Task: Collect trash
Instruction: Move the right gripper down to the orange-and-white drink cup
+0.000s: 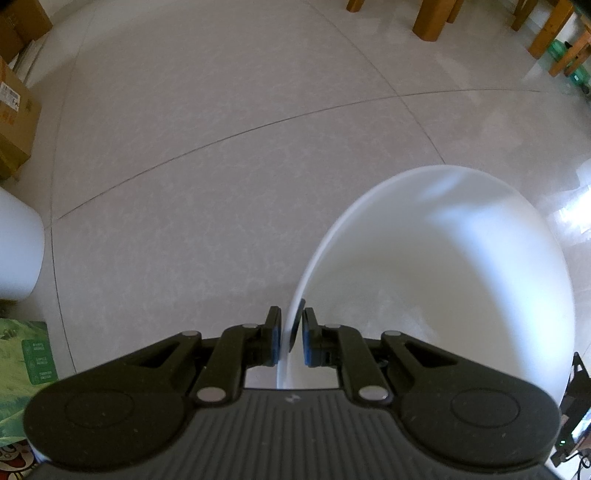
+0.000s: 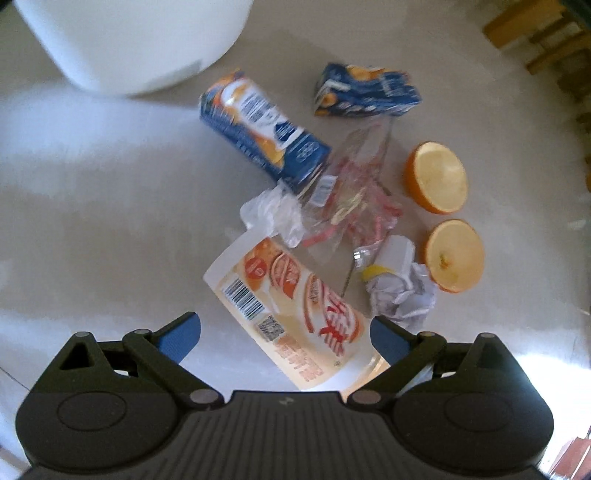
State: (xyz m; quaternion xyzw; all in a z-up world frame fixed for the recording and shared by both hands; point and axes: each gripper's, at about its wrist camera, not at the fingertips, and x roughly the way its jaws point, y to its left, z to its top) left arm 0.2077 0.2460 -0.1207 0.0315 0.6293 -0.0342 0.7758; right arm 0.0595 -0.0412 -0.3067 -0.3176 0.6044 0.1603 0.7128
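Pinching the white bin rim, your left tongs hold it; right tongs are spread over the orange wrapper on the floor. Drop straight down, close mid-wrapper, avoid the crumpled paper.

Ahead of you in the left wrist view lies a pale tiled floor crossed by thin dark grout lines. Along its left edge you have stacked brown cardboard boxes, one with a printed label, and below them a green printed package at the picture's edge. At the far top right you see wooden furniture legs standing on the floor, with green plastic bottles lying behind them, too small to read.
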